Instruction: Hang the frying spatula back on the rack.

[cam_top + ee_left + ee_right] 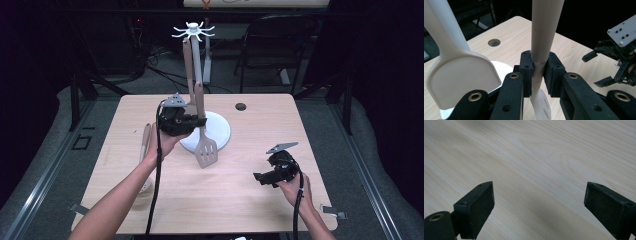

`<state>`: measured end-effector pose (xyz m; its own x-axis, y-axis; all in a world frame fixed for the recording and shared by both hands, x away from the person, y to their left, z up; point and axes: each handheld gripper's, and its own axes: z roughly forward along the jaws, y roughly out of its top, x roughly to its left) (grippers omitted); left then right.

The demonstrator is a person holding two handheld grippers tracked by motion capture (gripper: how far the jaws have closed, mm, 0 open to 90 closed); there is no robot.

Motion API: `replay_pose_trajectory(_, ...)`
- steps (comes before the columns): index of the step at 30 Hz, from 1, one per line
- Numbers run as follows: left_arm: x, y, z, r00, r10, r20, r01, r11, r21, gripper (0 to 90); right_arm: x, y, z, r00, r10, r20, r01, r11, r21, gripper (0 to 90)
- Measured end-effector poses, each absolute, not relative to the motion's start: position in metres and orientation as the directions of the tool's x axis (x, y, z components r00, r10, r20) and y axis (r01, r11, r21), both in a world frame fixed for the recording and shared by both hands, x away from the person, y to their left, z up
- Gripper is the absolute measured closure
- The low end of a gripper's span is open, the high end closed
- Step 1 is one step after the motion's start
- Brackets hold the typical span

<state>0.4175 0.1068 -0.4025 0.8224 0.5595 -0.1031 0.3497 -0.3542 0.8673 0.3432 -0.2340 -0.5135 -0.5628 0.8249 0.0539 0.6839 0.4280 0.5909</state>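
While the left claw [539, 75] clamps its matte black pads on the smooth beige handle of a slotted spatula [205, 150] beside the round white stand base [220, 131], the right claw [539, 205] gapes above pale wood-grain bench [544, 152].

Dark lab or studio, black curtains, floor cables [165, 75], folding chair [272, 42], lone wooden table [225, 200]

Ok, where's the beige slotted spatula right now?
The beige slotted spatula hangs left of centre in the high view, clamped by the left tongs, its head over the white round stand base.
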Motion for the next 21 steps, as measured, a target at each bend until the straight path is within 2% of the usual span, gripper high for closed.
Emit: replay_pose_trajectory(21,0.440,0.102,-0.380,0.814,0.574,-0.083,0.345,-0.364,0.865,77.8,0.344,-0.233,-0.515,-0.567,0.822,0.050,0.682,0.436,0.587,9.0)
